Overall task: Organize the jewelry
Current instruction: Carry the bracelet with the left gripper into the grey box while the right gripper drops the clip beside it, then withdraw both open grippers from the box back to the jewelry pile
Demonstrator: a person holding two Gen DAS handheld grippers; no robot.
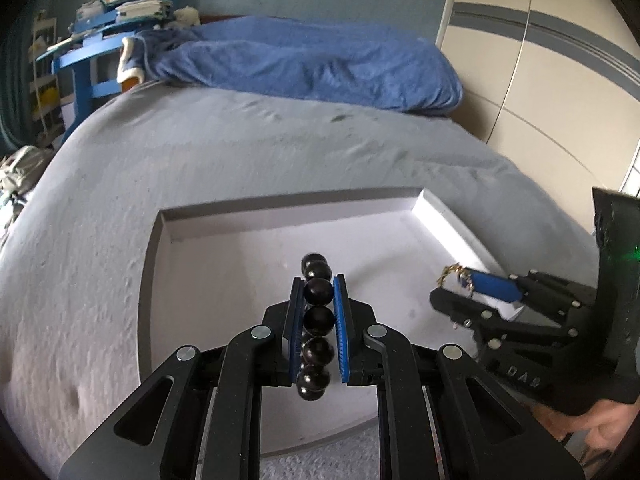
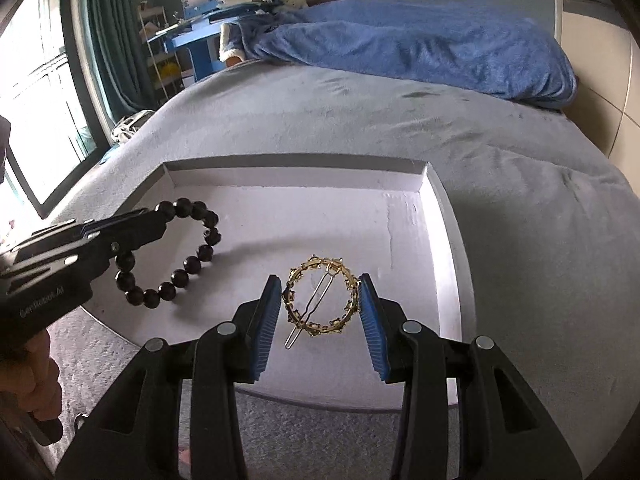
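The black bead bracelet point(image 2: 172, 254) hangs in the left gripper point(image 1: 319, 312), pinched edge-on between the blue pads point(image 1: 340, 332), so the jaws sit narrow with a run of beads lined up in the slot. From the right wrist view the rest of the loop droops below the jaws over the left part of the shallow white tray point(image 2: 448, 216), and the lowest beads look very close to the floor of it, though contact can't be confirmed. The beads look hard, glossy and a bit heavy for their size, probably on elastic, so the loop is floppy and round beads can roll out of a flat grip. Clamping across 1 or 2 beads with the string running along the pads, like here, seems the safest hold.

The gold ring-shaped hair clip point(image 2: 320, 296) is the 2nd piece, held across its width by the right gripper point(image 2: 320, 308), jaws about half spread and both pads touching the rim. It hovers over the tray's right half. It's light, thin, stiff metal with little studs and a wire pin point(image 2: 310, 308), so it likely bends if squeezed hard, and the rim is the place to grab, not the pin.

The tray rests on a grey bedspread point(image 2: 520, 168), with a blue blanket point(image 2: 420, 48) bunched at the far end.
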